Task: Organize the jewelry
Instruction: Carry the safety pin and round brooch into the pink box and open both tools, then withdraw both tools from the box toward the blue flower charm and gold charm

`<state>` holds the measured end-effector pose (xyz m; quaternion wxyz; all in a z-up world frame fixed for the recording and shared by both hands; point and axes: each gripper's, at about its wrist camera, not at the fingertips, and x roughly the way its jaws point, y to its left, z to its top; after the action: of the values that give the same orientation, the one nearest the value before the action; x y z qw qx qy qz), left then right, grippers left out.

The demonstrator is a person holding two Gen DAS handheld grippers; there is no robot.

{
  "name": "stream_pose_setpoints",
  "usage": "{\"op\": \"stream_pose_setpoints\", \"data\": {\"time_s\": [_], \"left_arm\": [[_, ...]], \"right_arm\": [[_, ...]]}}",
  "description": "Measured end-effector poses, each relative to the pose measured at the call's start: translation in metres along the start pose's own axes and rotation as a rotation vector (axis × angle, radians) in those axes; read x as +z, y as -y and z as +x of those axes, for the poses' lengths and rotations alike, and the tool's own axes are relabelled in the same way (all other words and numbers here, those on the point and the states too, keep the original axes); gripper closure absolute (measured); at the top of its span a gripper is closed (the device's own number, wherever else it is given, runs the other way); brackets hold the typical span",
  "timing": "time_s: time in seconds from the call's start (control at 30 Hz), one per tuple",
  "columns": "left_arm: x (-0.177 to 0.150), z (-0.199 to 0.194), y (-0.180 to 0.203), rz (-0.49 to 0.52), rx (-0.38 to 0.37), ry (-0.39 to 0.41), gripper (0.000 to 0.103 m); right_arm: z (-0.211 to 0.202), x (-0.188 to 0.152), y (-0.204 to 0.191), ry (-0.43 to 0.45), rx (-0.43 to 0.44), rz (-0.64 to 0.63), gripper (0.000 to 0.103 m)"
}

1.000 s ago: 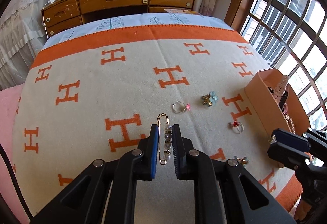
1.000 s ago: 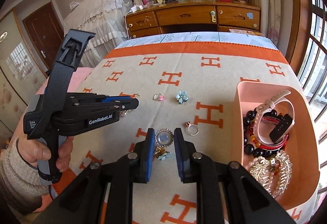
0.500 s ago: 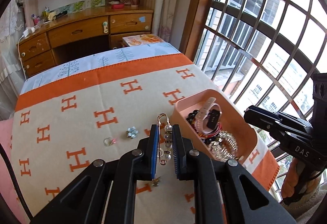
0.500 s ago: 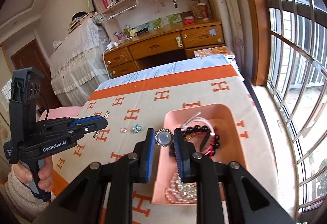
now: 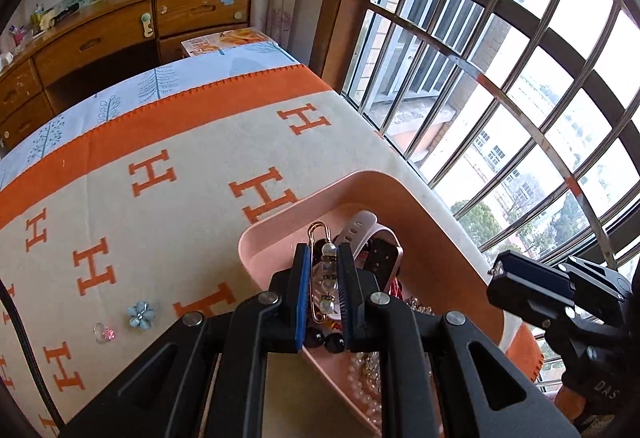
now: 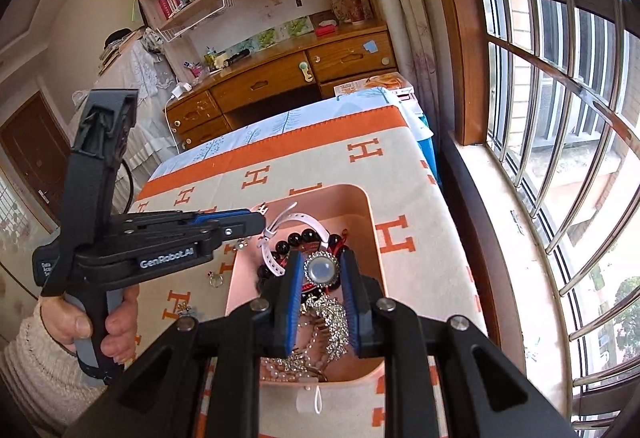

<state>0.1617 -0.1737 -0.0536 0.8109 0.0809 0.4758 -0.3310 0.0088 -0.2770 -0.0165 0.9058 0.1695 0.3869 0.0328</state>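
My left gripper (image 5: 323, 258) is shut on a gold safety-pin brooch with pearl beads (image 5: 325, 272) and holds it above the pink box (image 5: 400, 194). My right gripper (image 6: 320, 270) is shut on a round rhinestone brooch with a pale stone (image 6: 321, 270), also above the pink box (image 6: 370, 222). The box holds a pink watch (image 5: 370, 234), black beads (image 6: 298, 238) and pearl and rhinestone pieces (image 6: 332, 322). The left gripper also shows in the right wrist view (image 6: 262, 212) over the box's left rim. The right gripper also shows in the left wrist view (image 5: 494, 272) at the right.
The box sits on a cream blanket with orange H marks (image 5: 200, 166). A blue flower piece (image 5: 140, 315) and a pink-stone ring (image 5: 104, 334) lie on it left of the box. Another ring (image 6: 216, 278) lies beside the box. A barred window (image 5: 500, 58) runs along the right.
Both grippers have moved right, from over the blanket to over the pink box, each still holding its brooch.
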Motion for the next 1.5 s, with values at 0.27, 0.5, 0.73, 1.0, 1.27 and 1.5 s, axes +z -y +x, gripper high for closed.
{"op": "stream_pose_setpoints", "data": {"time_s": [0.27,0.5,0.73,1.0,1.27,1.5], "left_arm": [[0.009,0.026,0.015,0.081,0.071,-0.003,0.092],[0.001,0.015,0.013,0.089,0.059,-0.015,0.060],[-0.015,-0.021,0.002,0.034,0.076,0.038,0.036],[-0.040,-0.067,-0.016,-0.043,0.172,0.099,0.029],[-0.076,-0.104,-0.026,-0.030,0.299,0.131,0.025],[-0.100,-0.138,-0.053,-0.082,0.362,0.154,0.021]], "right_arm": [[0.021,-0.003,-0.006,-0.050,0.006,-0.038,0.083],[0.023,0.000,0.005,-0.047,0.015,0.008,0.079],[0.016,0.001,0.012,-0.026,0.035,0.053,0.077],[0.014,-0.005,0.005,-0.044,0.047,0.073,0.077],[0.011,-0.016,-0.013,-0.073,0.046,0.065,0.077],[0.006,-0.020,-0.043,-0.081,0.067,0.010,0.077]]}}
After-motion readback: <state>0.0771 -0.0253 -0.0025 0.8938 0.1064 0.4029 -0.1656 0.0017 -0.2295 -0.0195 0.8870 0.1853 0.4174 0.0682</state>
